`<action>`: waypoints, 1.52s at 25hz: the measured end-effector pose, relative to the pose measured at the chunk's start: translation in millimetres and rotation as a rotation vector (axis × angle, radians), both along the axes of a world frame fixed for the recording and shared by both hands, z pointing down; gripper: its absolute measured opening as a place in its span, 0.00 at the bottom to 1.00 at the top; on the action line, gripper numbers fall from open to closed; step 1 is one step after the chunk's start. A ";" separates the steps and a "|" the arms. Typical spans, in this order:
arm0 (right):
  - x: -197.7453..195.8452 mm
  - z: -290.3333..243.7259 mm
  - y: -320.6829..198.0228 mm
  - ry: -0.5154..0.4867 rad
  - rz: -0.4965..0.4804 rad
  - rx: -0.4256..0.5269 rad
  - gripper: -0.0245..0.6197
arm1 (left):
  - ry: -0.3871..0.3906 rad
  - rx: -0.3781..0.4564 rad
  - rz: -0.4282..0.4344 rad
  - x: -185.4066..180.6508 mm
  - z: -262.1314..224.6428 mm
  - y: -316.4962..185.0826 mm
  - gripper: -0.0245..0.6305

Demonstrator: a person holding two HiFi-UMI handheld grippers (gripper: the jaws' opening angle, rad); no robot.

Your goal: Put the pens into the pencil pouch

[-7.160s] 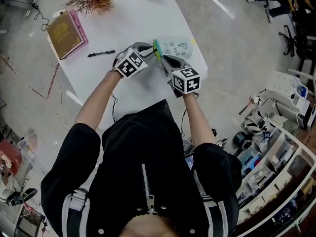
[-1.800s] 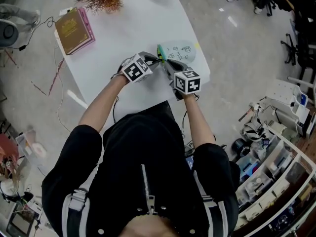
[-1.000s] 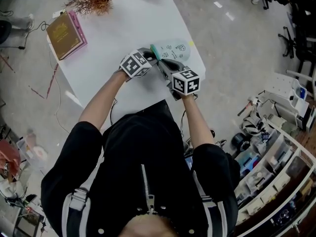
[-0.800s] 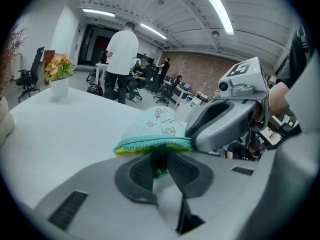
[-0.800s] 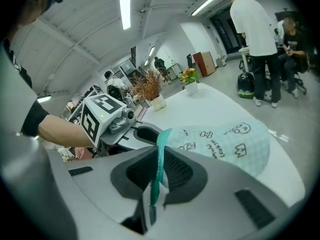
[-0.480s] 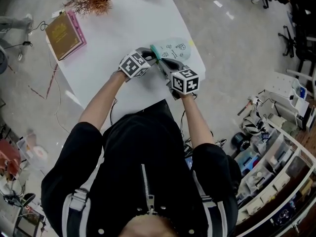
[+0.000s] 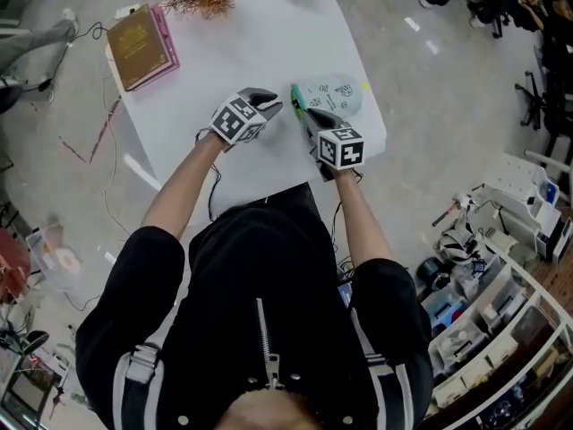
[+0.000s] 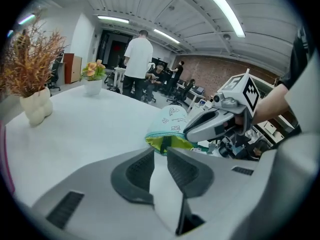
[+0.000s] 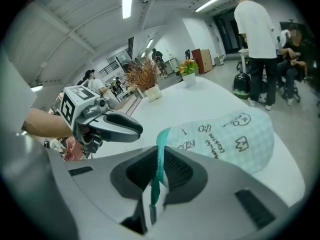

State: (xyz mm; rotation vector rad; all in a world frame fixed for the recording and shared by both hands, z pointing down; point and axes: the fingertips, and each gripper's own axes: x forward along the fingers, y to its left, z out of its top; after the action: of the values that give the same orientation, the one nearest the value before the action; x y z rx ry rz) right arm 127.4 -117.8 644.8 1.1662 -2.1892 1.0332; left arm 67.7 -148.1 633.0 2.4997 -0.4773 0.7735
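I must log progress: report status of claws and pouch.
Right claw clamped on teal edge of pouch. Left claw empty, slightly apart, facing its mouth. Nothing blocking.

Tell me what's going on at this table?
A person works at a white table with a hand-held gripper in each hand. The right hand-held gripper is clamped on the teal rim of the pouch, whose mouth gapes toward the left one. The left hand-held gripper sits just short of that mouth, jaws slightly apart and empty. No pen is in sight. A book lies at the far end.
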 end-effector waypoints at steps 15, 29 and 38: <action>-4.0 44.7 13.1 0.121 -0.035 -0.034 0.14 | -0.008 0.014 -0.185 -81.3 -15.4 25.6 0.15; -16.9 11.6 14.2 0.147 -0.010 0.110 0.25 | 0.011 0.194 -0.345 -137.3 -69.9 41.0 0.15; -44.8 -92.9 15.1 0.040 0.053 0.357 0.09 | 0.072 0.371 -0.517 -174.8 -140.4 44.0 0.12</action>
State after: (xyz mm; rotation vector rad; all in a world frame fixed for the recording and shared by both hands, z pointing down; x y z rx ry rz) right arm 82.6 -102.7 551.9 1.3896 -2.3861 0.6459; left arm -107.1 -104.2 492.6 2.5328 -1.2736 0.4152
